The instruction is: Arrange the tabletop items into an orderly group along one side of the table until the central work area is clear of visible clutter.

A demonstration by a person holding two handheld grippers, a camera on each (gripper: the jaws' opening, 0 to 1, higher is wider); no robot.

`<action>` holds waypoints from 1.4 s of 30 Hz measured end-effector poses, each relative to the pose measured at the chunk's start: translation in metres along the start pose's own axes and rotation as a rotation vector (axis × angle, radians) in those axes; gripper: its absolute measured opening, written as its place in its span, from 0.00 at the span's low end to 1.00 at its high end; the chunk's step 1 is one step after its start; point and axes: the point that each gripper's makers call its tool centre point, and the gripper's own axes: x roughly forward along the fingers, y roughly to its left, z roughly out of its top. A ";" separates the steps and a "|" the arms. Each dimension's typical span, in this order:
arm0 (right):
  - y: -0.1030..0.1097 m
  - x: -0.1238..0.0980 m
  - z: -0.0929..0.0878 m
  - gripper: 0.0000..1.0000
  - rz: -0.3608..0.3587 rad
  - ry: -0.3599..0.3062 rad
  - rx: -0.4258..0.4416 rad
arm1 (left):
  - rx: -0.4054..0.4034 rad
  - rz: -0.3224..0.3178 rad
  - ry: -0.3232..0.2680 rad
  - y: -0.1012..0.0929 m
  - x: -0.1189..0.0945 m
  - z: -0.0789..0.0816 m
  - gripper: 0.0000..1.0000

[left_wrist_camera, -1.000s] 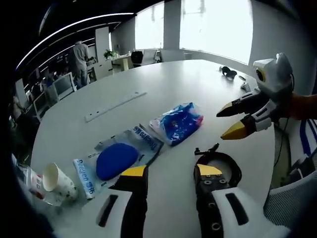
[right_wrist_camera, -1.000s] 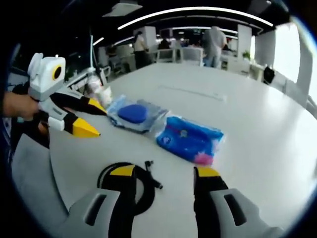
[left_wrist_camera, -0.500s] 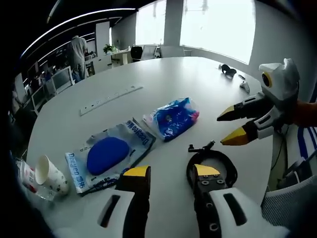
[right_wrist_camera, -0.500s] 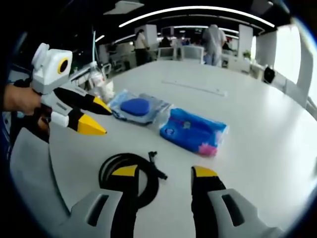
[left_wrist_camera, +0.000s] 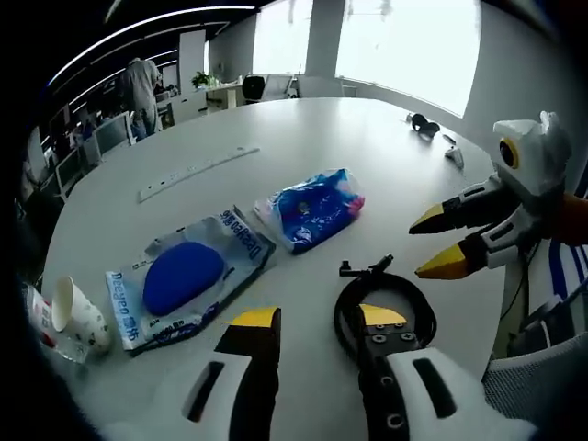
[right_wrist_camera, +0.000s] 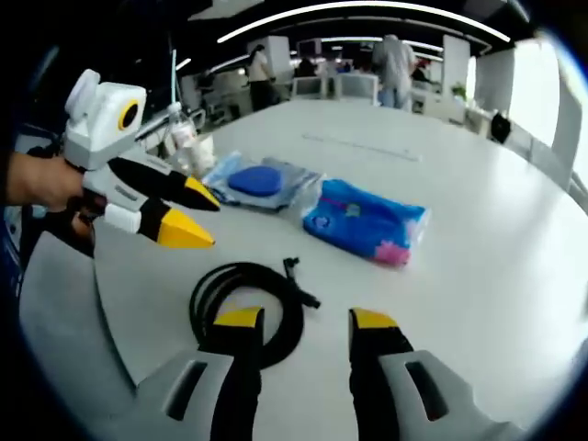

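Observation:
A coiled black cable [left_wrist_camera: 383,296] lies on the white table [left_wrist_camera: 349,147] just past my left gripper [left_wrist_camera: 317,317], which is open and empty, its right jaw over the coil's near edge. The same cable [right_wrist_camera: 244,301] sits ahead of my right gripper [right_wrist_camera: 306,319], also open and empty. A blue tissue packet [left_wrist_camera: 309,206] [right_wrist_camera: 368,221] lies beyond it. Beside that is a clear bag with a blue pad [left_wrist_camera: 180,276] [right_wrist_camera: 261,181]. The right gripper [left_wrist_camera: 430,246] hangs open at the right of the left gripper view. The left gripper [right_wrist_camera: 203,219] hangs open at the left of the right gripper view.
A paper cup [left_wrist_camera: 74,314] and a bottle [right_wrist_camera: 180,131] stand near the table edge. A long white strip [left_wrist_camera: 197,172] lies farther in. Small dark items [left_wrist_camera: 424,124] sit on the far side. People stand at desks behind. A chair [left_wrist_camera: 542,367] is at the right.
Both cameras have shifted back a little, so the whole cable coil now shows ahead of the jaws. Nothing on the table has moved. Both grippers stay open.

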 end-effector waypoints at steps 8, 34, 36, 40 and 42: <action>0.007 0.006 -0.010 0.33 0.012 0.037 0.005 | 0.013 -0.011 0.037 -0.007 0.006 -0.011 0.30; 0.011 0.014 -0.031 0.28 0.019 0.096 0.056 | 0.016 -0.023 0.124 -0.029 0.032 -0.034 0.31; 0.012 0.016 -0.033 0.28 0.020 0.102 0.053 | 0.014 -0.022 0.130 -0.029 0.034 -0.034 0.30; 0.014 0.019 -0.034 0.28 0.010 0.113 0.051 | 0.045 -0.016 0.147 -0.030 0.037 -0.037 0.27; 0.016 0.019 -0.038 0.25 0.003 0.131 0.040 | 0.055 -0.018 0.154 -0.030 0.038 -0.040 0.25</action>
